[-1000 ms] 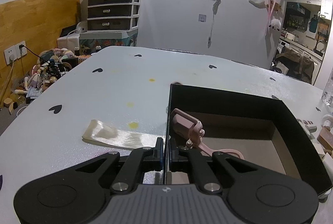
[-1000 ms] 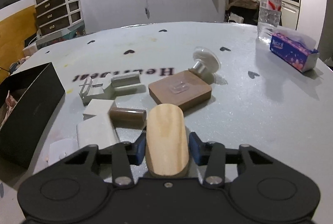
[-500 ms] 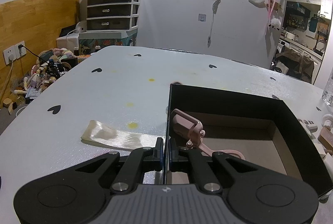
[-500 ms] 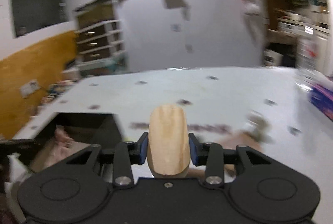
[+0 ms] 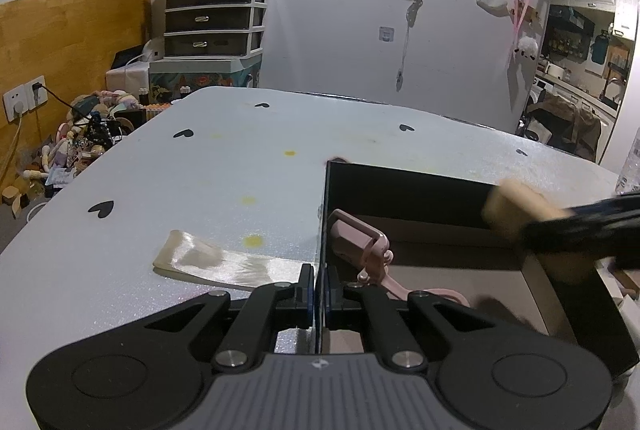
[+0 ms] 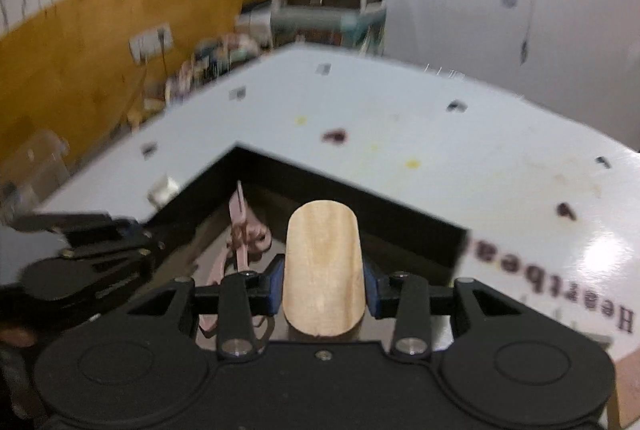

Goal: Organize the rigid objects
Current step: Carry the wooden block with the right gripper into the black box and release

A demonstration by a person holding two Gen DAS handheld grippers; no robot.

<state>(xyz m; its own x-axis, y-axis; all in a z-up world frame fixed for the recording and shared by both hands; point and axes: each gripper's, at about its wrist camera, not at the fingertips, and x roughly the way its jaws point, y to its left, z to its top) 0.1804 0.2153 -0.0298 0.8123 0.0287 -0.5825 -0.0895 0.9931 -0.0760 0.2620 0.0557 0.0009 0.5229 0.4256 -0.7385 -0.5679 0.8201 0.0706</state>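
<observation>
Right gripper (image 6: 323, 290) is clamped on a wooden block (image 6: 322, 262), held above the black box (image 6: 400, 206).

Left gripper (image 5: 319, 286) is pinched narrow on the box's near wall, apparently to steady it while the block is brought in for deposit. The block is pale, smooth-grained and round-ended; the box is matte black with a brown card floor, on which a pink plastic tool (image 5: 360, 242) lies. A glossy cream strip (image 5: 216, 262) lies on the table (image 5: 240, 158) just beside the box.
</observation>
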